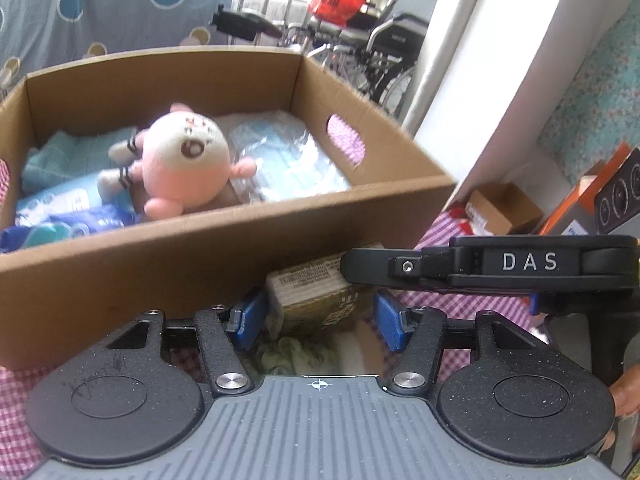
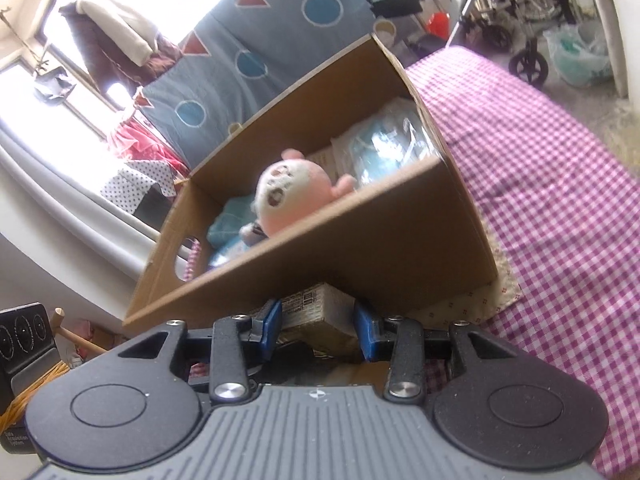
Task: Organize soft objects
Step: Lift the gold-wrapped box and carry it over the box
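A soft olive-green pack with printed text [image 1: 316, 300] lies in front of the cardboard box [image 1: 224, 256]. My left gripper [image 1: 318, 316] has its blue pads on both sides of the pack, closed on it. My right gripper [image 2: 318, 330] grips the same pack [image 2: 316, 314] from the right; its black body [image 1: 500, 266] crosses the left wrist view. Inside the box lie a pink and white plush toy [image 1: 184, 160], a teal cloth [image 1: 64, 152], blue packets [image 1: 72, 220] and a clear bag of blue masks [image 1: 288, 164]. The plush also shows in the right wrist view [image 2: 292, 196].
The box stands on a pink checked cloth [image 2: 560, 200]. A small open carton [image 1: 504, 208] and an orange and black box [image 1: 612, 200] lie to the right. A wheelchair [image 1: 384, 48] stands behind. A blue patterned quilt [image 1: 100, 4] hangs at the back.
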Demonstrator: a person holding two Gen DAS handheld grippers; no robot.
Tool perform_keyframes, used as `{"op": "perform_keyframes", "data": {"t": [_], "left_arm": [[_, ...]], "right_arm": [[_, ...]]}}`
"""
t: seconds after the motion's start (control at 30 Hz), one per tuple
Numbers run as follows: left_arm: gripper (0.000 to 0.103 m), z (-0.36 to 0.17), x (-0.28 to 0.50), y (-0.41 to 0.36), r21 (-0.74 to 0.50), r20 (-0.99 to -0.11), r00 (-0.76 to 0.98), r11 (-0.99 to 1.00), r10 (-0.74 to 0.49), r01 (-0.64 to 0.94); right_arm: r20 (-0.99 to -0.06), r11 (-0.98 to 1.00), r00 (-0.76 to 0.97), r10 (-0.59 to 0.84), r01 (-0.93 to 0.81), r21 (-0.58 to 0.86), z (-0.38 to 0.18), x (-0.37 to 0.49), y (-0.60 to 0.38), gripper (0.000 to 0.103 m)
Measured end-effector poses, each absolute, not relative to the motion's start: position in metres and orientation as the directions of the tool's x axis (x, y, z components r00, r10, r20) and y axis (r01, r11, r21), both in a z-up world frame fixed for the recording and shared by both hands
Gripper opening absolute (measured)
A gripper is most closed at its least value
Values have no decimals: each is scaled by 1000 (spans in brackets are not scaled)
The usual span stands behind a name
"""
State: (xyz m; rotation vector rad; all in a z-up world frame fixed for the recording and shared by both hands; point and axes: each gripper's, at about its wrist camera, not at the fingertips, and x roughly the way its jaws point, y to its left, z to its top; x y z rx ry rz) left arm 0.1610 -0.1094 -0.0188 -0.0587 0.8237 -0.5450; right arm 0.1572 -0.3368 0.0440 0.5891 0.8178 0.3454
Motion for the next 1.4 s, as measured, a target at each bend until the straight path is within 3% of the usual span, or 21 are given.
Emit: {"op": "perform_keyframes", "data": {"t": [0.37,0.7,0.87,1.13,1.4], "left_arm": [[59,47,113,-98,-187,-531,687,859,-497,477],[59,91,131,-84,-100,-443,792,901,-420,422],[59,84,176,-77,-131,-525,759,918,-384,374],[59,28,249,-57,-326,-741,522,906,-422,270],[60,-24,292,-44,-476,-837,244,871,-491,120]], "right_arm": [[-443,796,757,481,-165,582,116,111,-327,43],[-360,784,754,550,-316,535,162,152,-302,43],[-451,763,661,600,-303,571,153,210,-291,43],[-688,761,360,630,-111,639,81,298,-288,43],[-793,789,47,607,84,609,14,352,-289,43]]}}
